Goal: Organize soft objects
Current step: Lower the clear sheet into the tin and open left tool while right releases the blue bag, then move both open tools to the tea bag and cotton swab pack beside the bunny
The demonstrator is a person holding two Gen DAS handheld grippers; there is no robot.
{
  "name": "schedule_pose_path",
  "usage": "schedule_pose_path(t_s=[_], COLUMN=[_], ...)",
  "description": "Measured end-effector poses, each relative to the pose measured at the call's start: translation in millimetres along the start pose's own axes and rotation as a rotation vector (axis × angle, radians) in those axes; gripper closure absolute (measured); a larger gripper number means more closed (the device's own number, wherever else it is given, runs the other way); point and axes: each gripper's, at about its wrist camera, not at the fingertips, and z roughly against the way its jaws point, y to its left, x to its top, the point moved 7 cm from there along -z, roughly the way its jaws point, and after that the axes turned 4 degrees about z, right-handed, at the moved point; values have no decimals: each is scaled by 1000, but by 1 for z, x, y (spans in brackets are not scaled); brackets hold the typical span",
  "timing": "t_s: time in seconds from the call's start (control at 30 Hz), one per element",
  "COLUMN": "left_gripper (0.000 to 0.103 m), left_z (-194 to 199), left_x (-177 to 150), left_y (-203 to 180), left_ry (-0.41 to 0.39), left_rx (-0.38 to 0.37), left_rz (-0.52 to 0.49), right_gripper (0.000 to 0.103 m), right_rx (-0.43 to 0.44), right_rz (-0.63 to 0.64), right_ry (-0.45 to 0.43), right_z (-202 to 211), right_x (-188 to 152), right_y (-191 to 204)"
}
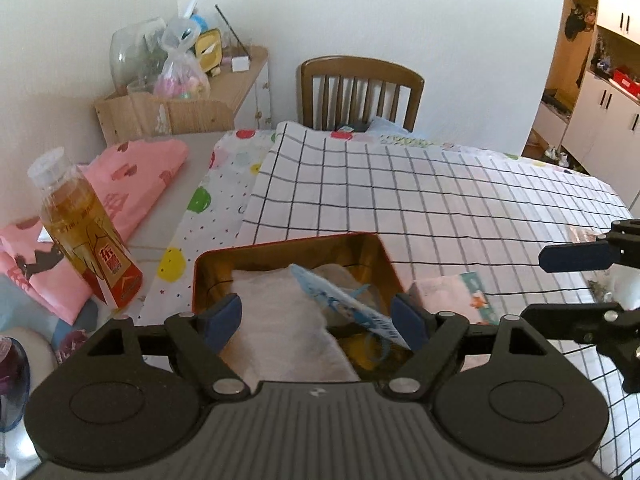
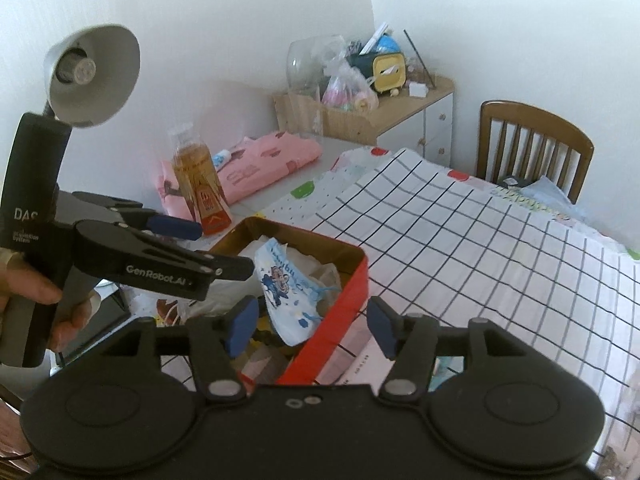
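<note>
Drop-off step looks done: left gripper point(image 1: 318, 320) & right gripper point(image 2: 312, 326) both w/ fingers wide, holding nothing, over the red tin point(image 2: 352, 280) on the worktop, white cloth point(image 1: 280, 320) and blue pouch point(image 2: 288, 300) inside; next prob. fetch another soft item.

"GenRobot.AI" on left gripper point(image 2: 224, 250)

White walls point(image 1: 400, 20) meet in a corner beyond the fingers. Wooden chair point(image 1: 360, 92) straight ahead of them at the table's far edge. Low wooden cabinet point(image 1: 244, 92) ahead to their left, cluttered on top. White cupboards point(image 1: 600, 120) far right. Desk lamp point(image 2: 92, 76), unlit, at left. Soft daylight.
</note>
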Motion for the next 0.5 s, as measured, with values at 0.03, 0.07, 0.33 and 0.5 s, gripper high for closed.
schedule_pose_path(t_s=[0.03,0.07,0.33,0.5], left_gripper=[21,21,18,17], left_z=[4,8,24,23], left_x=[0,1,7,11], left_y=[-4,-10,-59,-97], left_ry=[-4,-10,-46,-56], left_rx=[2,1,-29,-80], left_rz=[-3,-4,-27,-45], right_gripper=[41,40,31,19], right_rx=[0,0,-12,-30], right_rz=[-2,-3,-24,-57], right_ry=[-5,-11,-46,-65], right_z=[4,9,46,71], right_x=[-1,-2,-12,-22], right_y=[-2,-4,-28,-56])
